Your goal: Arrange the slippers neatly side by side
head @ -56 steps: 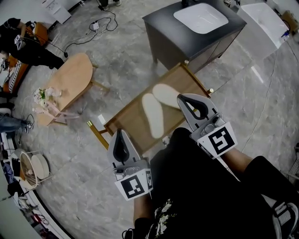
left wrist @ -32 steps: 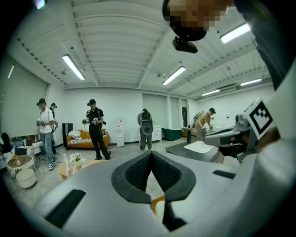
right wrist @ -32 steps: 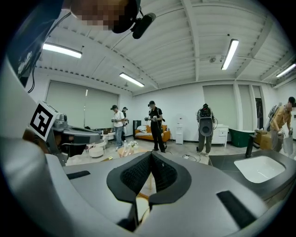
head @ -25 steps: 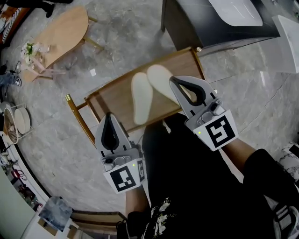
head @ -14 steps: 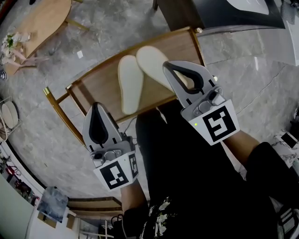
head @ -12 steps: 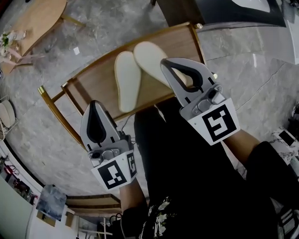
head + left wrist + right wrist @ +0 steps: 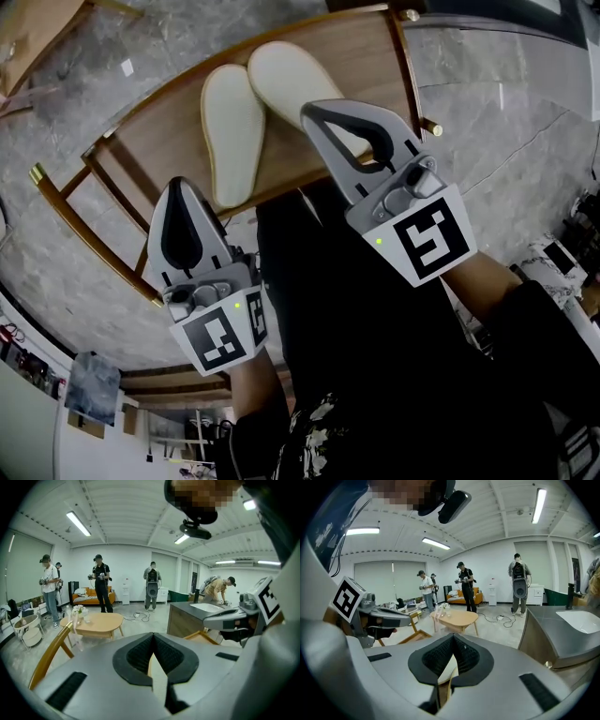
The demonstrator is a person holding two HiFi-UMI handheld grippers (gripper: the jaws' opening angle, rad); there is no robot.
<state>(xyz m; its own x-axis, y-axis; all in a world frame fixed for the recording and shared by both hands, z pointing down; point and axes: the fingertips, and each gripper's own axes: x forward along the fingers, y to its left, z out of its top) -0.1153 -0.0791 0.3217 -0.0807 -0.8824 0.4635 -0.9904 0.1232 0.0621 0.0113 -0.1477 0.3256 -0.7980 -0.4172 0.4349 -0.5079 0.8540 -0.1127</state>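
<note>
Both your grippers are fully closed and carry nothing. In the left gripper view the dark pads of your left gripper meet at the tip, and only a thin pale strip shows in the slot below them. In the right gripper view your right gripper looks the same: pads together, with a sliver of cream visible behind them.

The two cream slippers lie on the wooden table in front of you. The left slipper runs nearly straight away from you. The right slipper is angled, so the pair meet at their far ends and spread apart toward you in a V. They are not yet parallel.

From the head view, your left gripper hangs over the table's near edge, just left of the left slipper's near end and apart from it. Your right gripper sits over the near end of the right slipper and hides it; you cannot tell from here whether it touches. The table stands on a grey marble floor.
</note>
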